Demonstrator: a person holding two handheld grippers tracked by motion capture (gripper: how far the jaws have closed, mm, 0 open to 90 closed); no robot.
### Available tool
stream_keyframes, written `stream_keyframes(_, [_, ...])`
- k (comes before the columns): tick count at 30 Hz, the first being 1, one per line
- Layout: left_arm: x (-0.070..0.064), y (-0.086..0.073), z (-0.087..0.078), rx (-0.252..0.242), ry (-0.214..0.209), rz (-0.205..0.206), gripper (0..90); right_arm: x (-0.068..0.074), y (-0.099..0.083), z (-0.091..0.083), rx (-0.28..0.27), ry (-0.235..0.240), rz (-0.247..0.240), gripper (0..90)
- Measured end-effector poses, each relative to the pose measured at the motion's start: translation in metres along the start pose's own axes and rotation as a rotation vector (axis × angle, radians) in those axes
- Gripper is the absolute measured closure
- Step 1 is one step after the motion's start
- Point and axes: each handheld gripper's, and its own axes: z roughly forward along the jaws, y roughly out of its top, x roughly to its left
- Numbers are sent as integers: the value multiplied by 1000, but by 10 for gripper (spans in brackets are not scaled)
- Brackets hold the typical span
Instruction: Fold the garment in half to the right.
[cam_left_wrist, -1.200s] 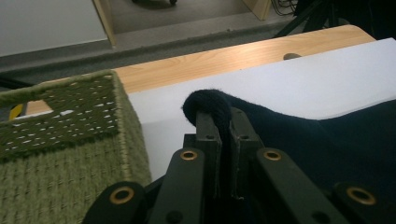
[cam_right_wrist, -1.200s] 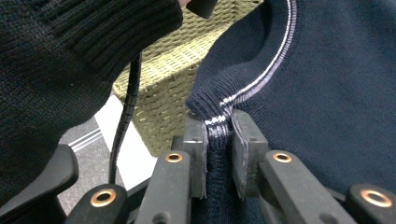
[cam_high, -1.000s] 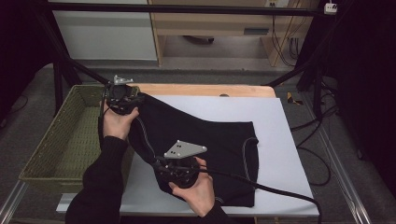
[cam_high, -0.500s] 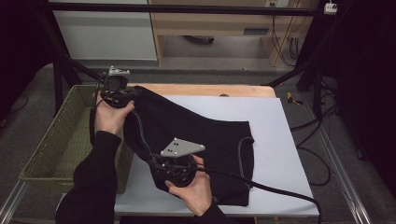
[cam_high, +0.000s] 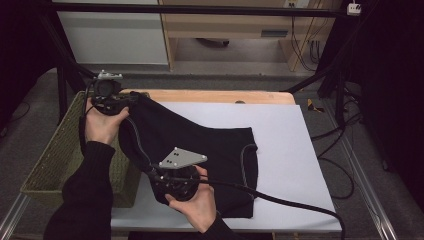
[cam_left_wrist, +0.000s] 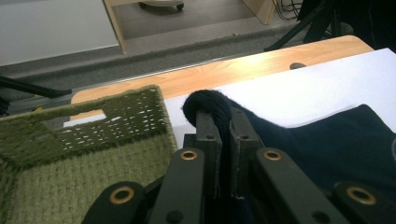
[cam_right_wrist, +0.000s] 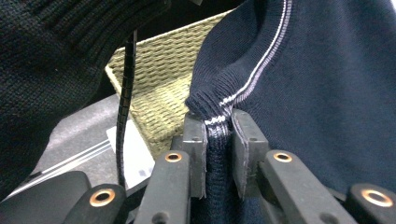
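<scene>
Since the frame of one second ago, the left gripper (cam_high: 127, 98) has risen and shifted toward the far left corner of the table, drawing its end of the dark garment (cam_high: 200, 150) up with it; the right gripper (cam_high: 159, 187) has stayed near the front edge, and the cloth has pulled leftward across the white table surface (cam_high: 295, 165).

High view: the garment lies spread over the left and middle of the table, its left portion lifted between the two grippers. The woven green basket (cam_high: 50, 160) stands just beside the table's left edge, below the left hand (cam_high: 102, 125). The right hand (cam_high: 197, 205) holds its gripper over the garment's near left corner, a grey three-cornered plate (cam_high: 182, 157) on top and a black cable (cam_high: 280, 202) trailing to the right.

Left gripper view: the jaws of the left gripper (cam_left_wrist: 223, 121) are closed on a bunched fold of the dark garment (cam_left_wrist: 327, 149), which bulges above the fingertips. The basket (cam_left_wrist: 84, 154) sits at left, the wooden table edge (cam_left_wrist: 243, 70) beyond.

Right gripper view: the jaws of the right gripper (cam_right_wrist: 219, 123) are closed on the ribbed, white-striped hem of the garment (cam_right_wrist: 327, 84), which hangs taut above them. The basket (cam_right_wrist: 159, 79) shows behind, and a dark knit sleeve (cam_right_wrist: 51, 60) occupies the left.
</scene>
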Motion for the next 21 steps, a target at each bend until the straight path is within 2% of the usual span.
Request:
stream_keyframes(2, [-7, 3, 5, 4, -6, 8, 848, 0, -1, -4, -1, -10, -2, 777])
stream_keyframes(9, [-29, 13, 29, 27, -13, 27, 848, -13, -10, -22, -22, -47, 47, 776])
stream_keyframes(14, [-43, 17, 45, 46, -19, 42, 848, -26, -20, -36, -36, -76, 84, 775])
stream_keyframes(21, [-64, 22, 60, 53, -36, 73, 848, -37, -36, -49, -45, -112, 118, 773])
